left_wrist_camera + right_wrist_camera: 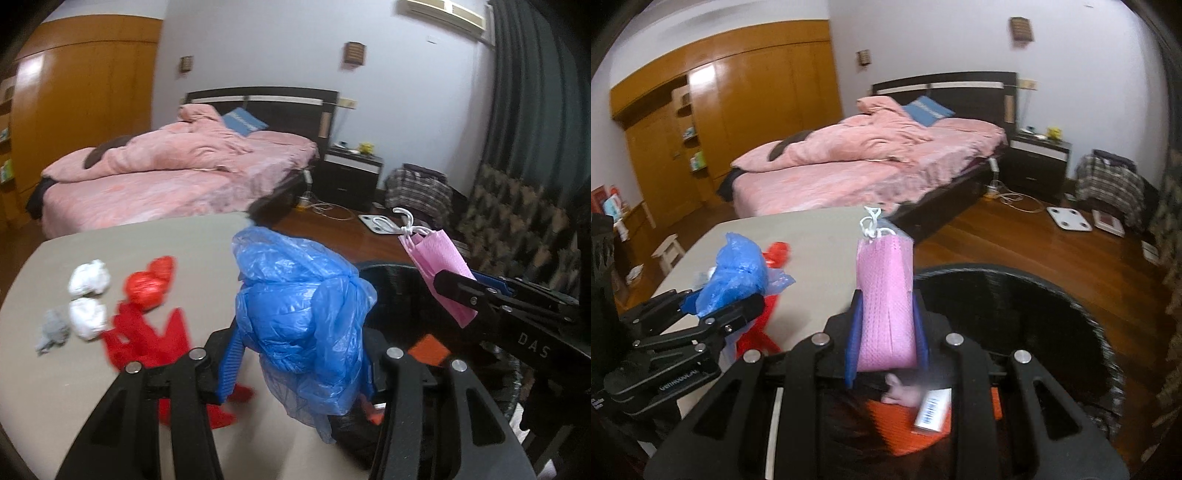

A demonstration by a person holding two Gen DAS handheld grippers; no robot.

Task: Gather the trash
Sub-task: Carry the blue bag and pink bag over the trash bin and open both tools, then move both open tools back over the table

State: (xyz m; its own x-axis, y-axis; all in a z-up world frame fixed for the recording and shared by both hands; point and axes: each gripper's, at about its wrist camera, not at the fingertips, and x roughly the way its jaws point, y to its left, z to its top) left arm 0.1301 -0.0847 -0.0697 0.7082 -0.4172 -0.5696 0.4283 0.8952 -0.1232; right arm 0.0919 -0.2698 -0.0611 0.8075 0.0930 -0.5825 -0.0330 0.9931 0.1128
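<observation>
My left gripper (299, 354) is shut on a crumpled blue plastic bag (303, 314) and holds it above the edge of the beige table (74, 387), beside the black trash bin (399, 280). My right gripper (886, 328) is shut on a folded pink face mask (884, 295) with white ear loops, held over the bin (1015, 295). The mask also shows in the left wrist view (439, 266), the blue bag in the right wrist view (738, 277). The bin holds orange paper (908, 428) and a small box (932, 410).
On the table lie two white paper wads (88, 280), a grey scrap (51, 330), a red crumpled wrapper (149, 284) and red cut paper (147, 343). Behind are a pink bed (177, 173), a dark nightstand (351, 173) and wooden floor (1034, 251).
</observation>
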